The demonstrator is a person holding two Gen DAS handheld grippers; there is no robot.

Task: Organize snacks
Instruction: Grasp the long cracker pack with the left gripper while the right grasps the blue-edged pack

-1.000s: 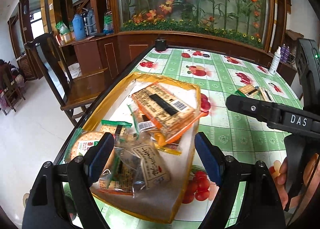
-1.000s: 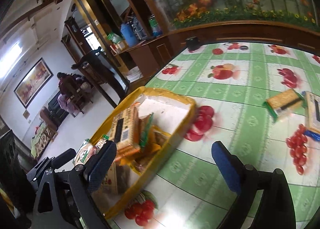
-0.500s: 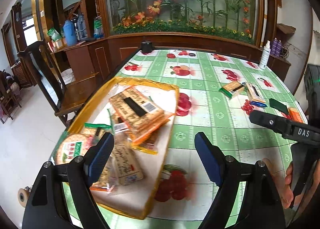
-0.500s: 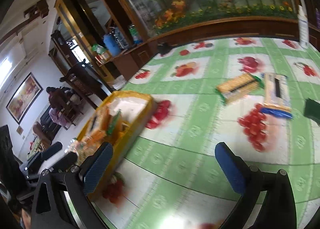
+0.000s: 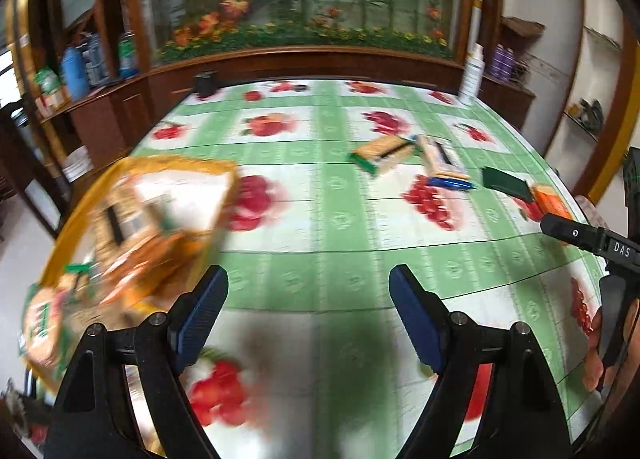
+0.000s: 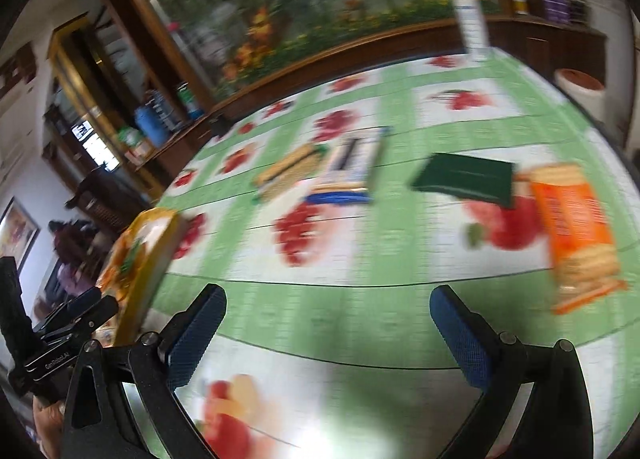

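A yellow tray (image 5: 86, 199) holding several snack packs sits at the table's left; it also shows in the right wrist view (image 6: 138, 291). Loose on the green fruit-print tablecloth lie a green-edged cracker pack (image 5: 380, 153) (image 6: 290, 171), a blue-edged cracker pack (image 5: 442, 163) (image 6: 352, 171), a dark green pack (image 5: 506, 183) (image 6: 464, 177) and an orange cracker pack (image 5: 550, 199) (image 6: 576, 231). My left gripper (image 5: 308, 311) is open and empty above bare tablecloth right of the tray. My right gripper (image 6: 328, 335) is open and empty, short of the loose packs.
A white spray bottle (image 5: 472, 75) stands at the table's far right edge. A small black object (image 5: 205, 83) sits at the far left corner. A wooden cabinet with flower glass backs the table. A chair (image 6: 100, 187) stands left of it.
Both grippers have swung right, away from the tray toward the loose packs. The tray has slid to the left of both views. Both stay open and empty.
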